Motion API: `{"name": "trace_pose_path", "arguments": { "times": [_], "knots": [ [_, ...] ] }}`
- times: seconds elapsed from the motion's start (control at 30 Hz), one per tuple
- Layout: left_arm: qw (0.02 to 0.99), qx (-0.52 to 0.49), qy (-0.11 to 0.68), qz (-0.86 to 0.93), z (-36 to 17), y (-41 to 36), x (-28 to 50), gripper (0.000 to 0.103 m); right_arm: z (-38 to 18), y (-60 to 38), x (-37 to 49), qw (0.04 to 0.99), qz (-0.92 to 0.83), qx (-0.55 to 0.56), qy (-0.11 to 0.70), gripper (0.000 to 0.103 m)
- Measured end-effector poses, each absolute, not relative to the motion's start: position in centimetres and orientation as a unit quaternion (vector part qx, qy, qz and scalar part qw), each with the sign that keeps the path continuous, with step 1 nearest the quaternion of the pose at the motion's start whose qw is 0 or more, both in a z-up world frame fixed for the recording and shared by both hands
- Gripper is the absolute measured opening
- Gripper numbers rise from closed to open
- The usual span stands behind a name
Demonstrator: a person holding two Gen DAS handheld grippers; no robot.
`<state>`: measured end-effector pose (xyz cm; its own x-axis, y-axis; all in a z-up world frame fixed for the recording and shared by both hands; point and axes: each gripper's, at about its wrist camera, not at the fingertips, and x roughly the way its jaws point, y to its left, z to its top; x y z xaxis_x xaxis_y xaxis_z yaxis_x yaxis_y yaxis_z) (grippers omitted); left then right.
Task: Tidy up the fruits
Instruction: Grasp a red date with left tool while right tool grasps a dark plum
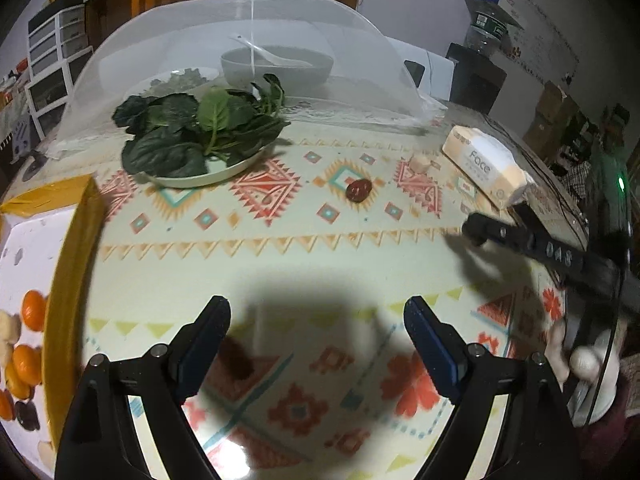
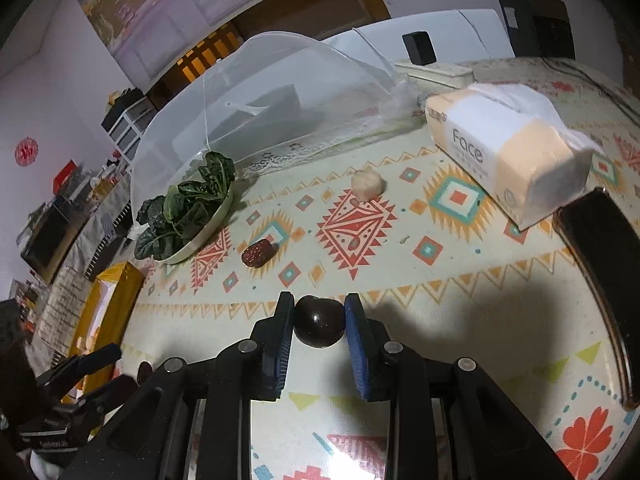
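My right gripper (image 2: 319,322) is shut on a dark round plum (image 2: 319,326), held just above the patterned tablecloth. A red date (image 2: 258,253) lies ahead of it, and a pale peeled fruit piece (image 2: 367,185) lies farther back. My left gripper (image 1: 316,328) is open and empty over the cloth. In the left wrist view the red date (image 1: 358,190) and the pale piece (image 1: 420,163) lie ahead. A yellow-rimmed white box (image 1: 24,248) at the left holds several oranges (image 1: 28,362), pale pieces and a dark fruit (image 1: 27,416). The right gripper (image 1: 480,228) shows at the right.
A plate of dark leafy greens (image 1: 196,140) stands by a mesh food cover (image 1: 248,40) over a bowl. A tissue pack (image 2: 508,148) lies at the right, with a dark round tray (image 2: 600,272) beside it. The yellow box (image 2: 108,304) is at the left.
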<state>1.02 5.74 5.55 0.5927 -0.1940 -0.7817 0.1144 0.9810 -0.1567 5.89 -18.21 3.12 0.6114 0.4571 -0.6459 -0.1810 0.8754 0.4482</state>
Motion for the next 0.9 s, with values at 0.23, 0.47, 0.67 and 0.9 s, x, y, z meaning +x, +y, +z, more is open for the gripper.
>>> {"name": "trace_pose_path", "arguments": {
  "times": [0.23,0.47,0.67,0.9],
  "knots": [
    [0.888,-0.062,0.451,-0.069,5.1,5.2,4.3,0.088,2.6,-18.8,5.9,0.879,0.182,0.182,0.402,0.028],
    [0.889,-0.079,0.448,-0.054,5.4,7.9,2.9,0.088,2.1,-18.2,5.9,0.873,0.192,0.181,0.41,0.029],
    [0.89,-0.109,0.442,-0.032,5.6,11.9,-0.3,0.088,2.2,-17.8,5.7,0.873,0.199,0.176,0.409,0.029],
    [0.885,-0.091,0.455,-0.037,3.6,11.2,-1.8,0.067,1.7,-17.5,5.9,0.871,0.193,0.173,0.417,0.029]
  ]
}}
